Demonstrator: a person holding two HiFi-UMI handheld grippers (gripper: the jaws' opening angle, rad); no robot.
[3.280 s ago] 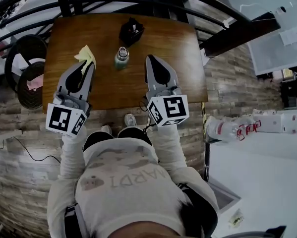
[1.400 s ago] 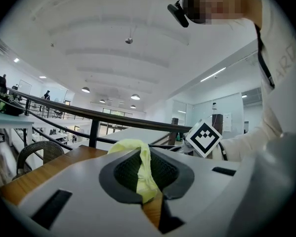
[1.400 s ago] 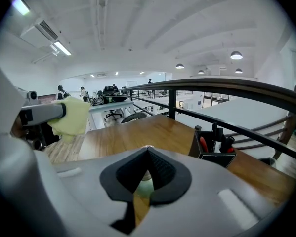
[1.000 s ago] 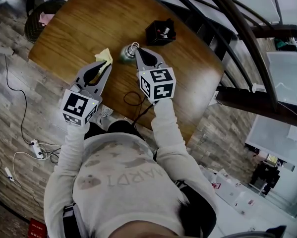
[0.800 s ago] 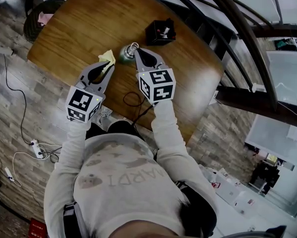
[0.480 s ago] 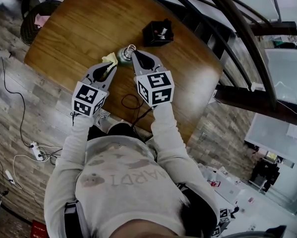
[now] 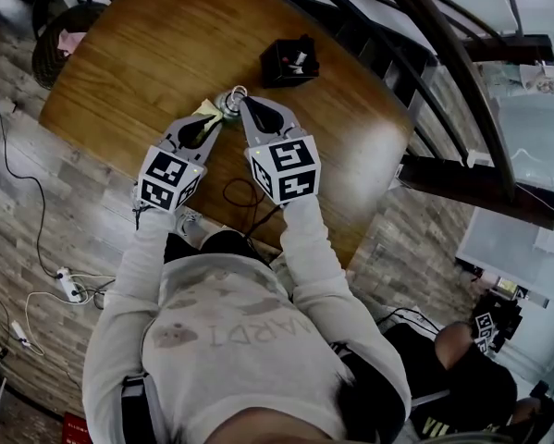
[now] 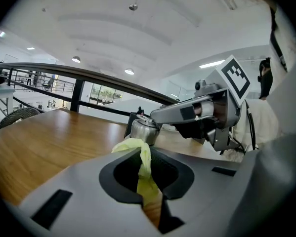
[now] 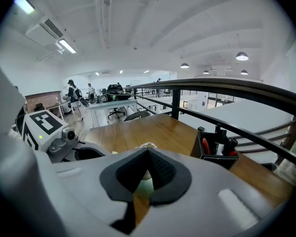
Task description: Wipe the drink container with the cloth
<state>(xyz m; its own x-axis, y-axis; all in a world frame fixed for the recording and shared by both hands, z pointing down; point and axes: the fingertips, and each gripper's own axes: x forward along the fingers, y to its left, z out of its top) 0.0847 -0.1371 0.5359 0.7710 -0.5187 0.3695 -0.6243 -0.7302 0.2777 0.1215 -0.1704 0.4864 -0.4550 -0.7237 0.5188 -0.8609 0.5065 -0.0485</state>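
Note:
The drink container (image 7: 227,103), a greenish bottle with a steel lid (image 8: 145,131) and a wire loop, stands upright on the wooden table (image 7: 147,54). My right gripper (image 7: 240,105) is shut with its tips at that loop; in the right gripper view the bottle (image 9: 144,185) shows through the jaw window behind the tips (image 9: 148,149). Just left of the bottle, my left gripper (image 7: 214,117) is shut on the yellow cloth (image 7: 204,108). The cloth (image 8: 147,179) sticks up between the jaws and its top reaches the bottle's side.
A black pen holder (image 7: 288,60) stands on the table behind the bottle. A dark cable (image 7: 240,192) loops at the near table edge. A curved black railing (image 7: 424,44) runs along the far side. A chair (image 7: 59,26) is at the left end, a seated person (image 7: 461,368) at lower right.
My left gripper has carried the cloth rightward up against the bottle. The right gripper has stayed shut at the lid. A person has come into view at lower right.

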